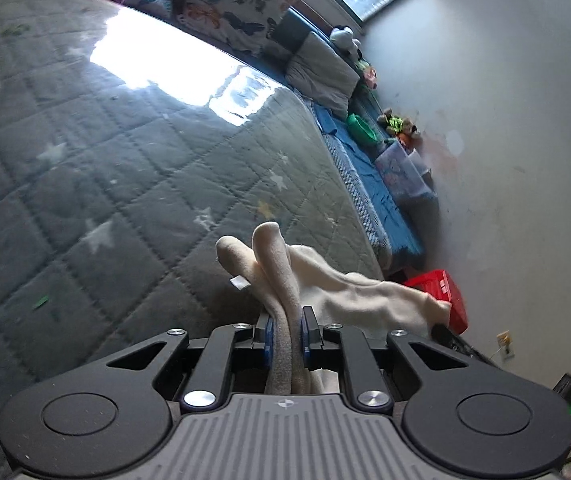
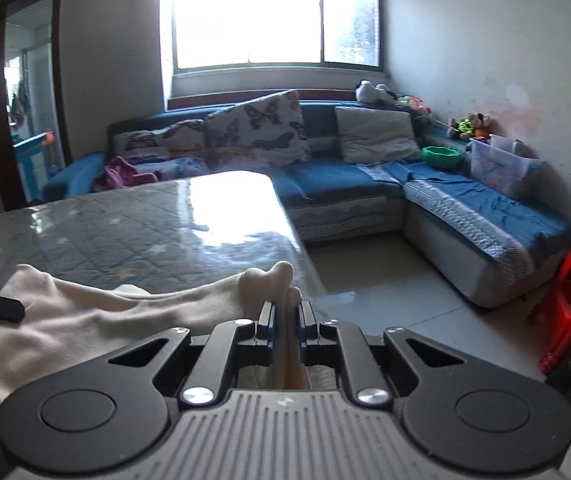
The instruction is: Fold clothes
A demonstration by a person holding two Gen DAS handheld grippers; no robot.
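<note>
Between both tools (image 1: pixel 286 330) (image 2: pixel 285 326) — cream garment (image 1: pixel 349 292)

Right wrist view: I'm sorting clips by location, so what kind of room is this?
Most likely a home living room: a blue corner sofa with butterfly cushions, stuffed toys along its back, and a quilt-covered table in front.

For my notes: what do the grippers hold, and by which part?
Both grippers, left and right, pinch bunched edges of one cream cloth.

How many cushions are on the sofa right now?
3: two butterfly cushions on the sofa under the window, one grey cushion near its corner. More may be hidden behind the table.
</note>
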